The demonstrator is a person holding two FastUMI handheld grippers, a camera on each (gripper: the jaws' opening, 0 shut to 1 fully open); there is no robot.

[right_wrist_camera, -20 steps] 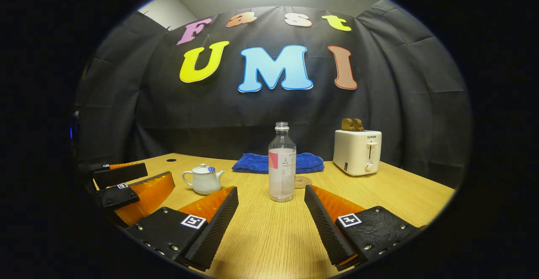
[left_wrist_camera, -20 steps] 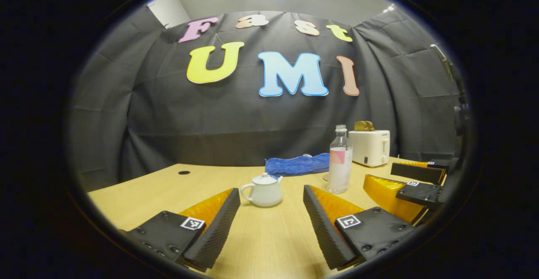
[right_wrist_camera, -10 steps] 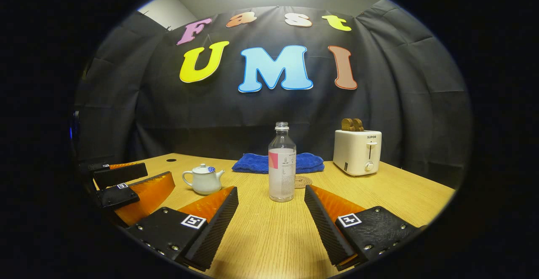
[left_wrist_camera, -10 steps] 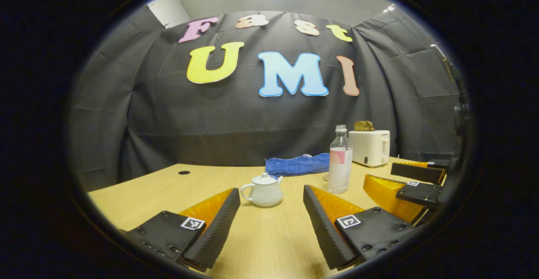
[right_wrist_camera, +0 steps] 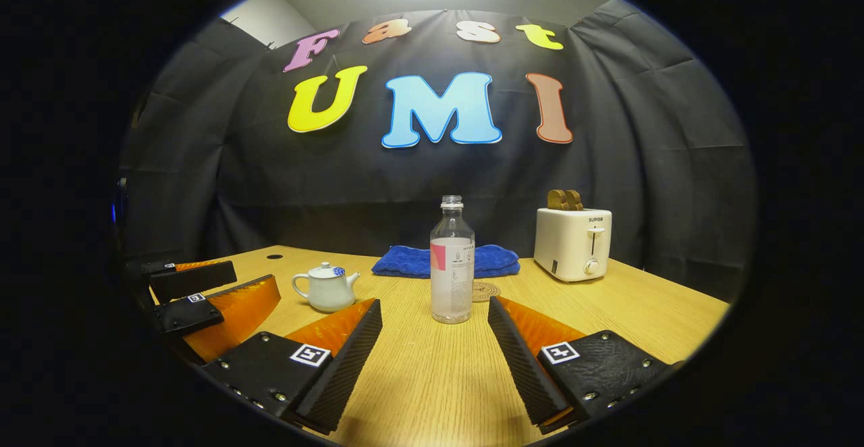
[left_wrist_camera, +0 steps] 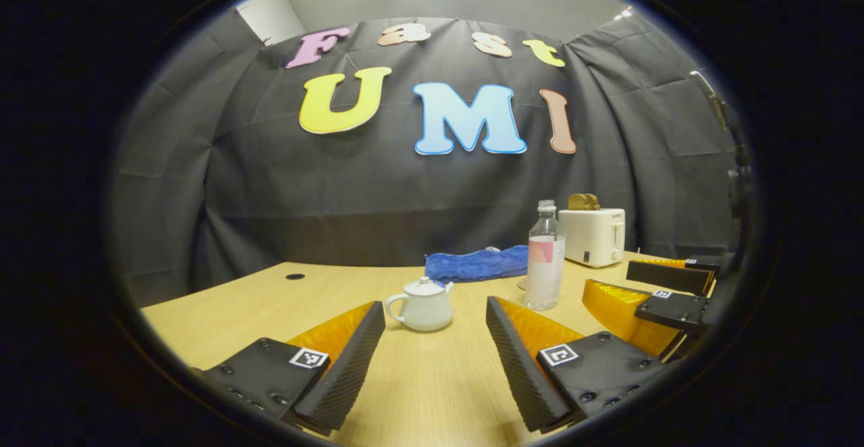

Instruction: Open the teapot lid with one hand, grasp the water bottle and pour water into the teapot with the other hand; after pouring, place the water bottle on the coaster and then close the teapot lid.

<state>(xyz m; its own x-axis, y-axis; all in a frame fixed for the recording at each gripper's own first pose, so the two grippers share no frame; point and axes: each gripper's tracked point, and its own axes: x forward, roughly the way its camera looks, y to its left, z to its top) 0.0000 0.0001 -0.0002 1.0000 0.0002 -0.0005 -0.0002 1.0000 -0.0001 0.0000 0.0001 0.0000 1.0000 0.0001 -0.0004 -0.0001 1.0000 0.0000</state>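
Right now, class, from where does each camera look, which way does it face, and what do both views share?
Left gripper view: rides low on the left gripper, faces the teapot; its open fingers show below, the right gripper beside it.
Right gripper view: rides on the right gripper, faces the water bottle; the left gripper shows beside it.
Shared: teapot, water bottle, blue towel, toaster, table.

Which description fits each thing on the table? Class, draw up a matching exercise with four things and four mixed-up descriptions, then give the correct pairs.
Things:
1. teapot
2. water bottle
3. towel
4. toaster

Descriptions:
A. blue, folded, lying by the back wall
B. white, lid on, standing ahead of the left gripper
C. clear, upright, no cap, ahead of the right gripper
D. cream, with brown slices sticking out on top

Pairs: 1-B, 2-C, 3-A, 4-D
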